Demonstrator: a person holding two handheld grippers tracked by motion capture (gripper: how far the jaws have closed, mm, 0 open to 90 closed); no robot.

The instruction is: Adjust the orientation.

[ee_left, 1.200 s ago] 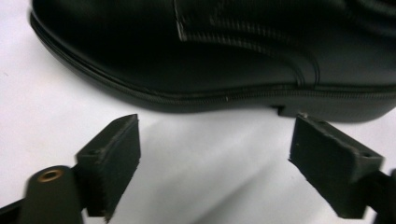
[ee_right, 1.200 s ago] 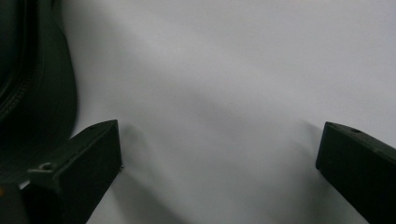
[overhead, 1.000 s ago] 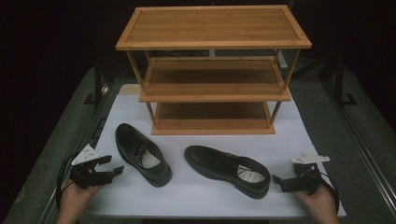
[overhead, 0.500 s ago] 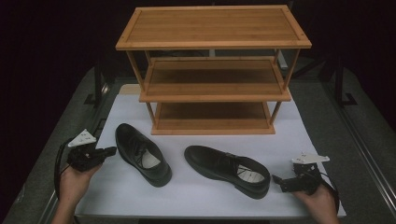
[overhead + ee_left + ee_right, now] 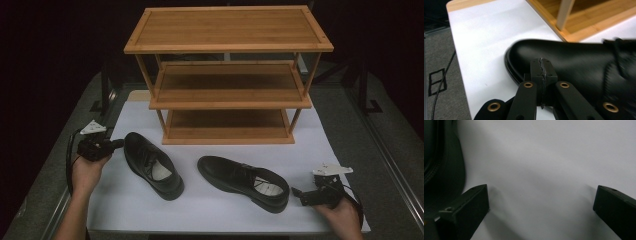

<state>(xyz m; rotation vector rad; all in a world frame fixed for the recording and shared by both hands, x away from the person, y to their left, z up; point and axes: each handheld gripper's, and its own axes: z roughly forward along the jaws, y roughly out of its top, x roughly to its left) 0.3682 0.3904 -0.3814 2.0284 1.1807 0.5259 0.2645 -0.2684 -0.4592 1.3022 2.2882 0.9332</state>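
Two black lace-up shoes lie on the white table top. The left shoe points its toe away from me and to the left; the right shoe has its heel toward the right. My left gripper is shut and empty, its tips just short of the left shoe's toe. In the left gripper view, the left gripper has its jaws pressed together. My right gripper rests low on the table, open, right behind the right shoe's heel. The right gripper has its jaws wide apart with bare table between them.
A three-tier wooden shelf stands at the back middle of the table, all its boards bare; its front leg is close behind the left shoe. Grey carpeted strips flank the white top. A cable runs along the left side.
My left hand has moved away from me, up along the left shoe to its toe. The right hand and both shoes have stayed put.
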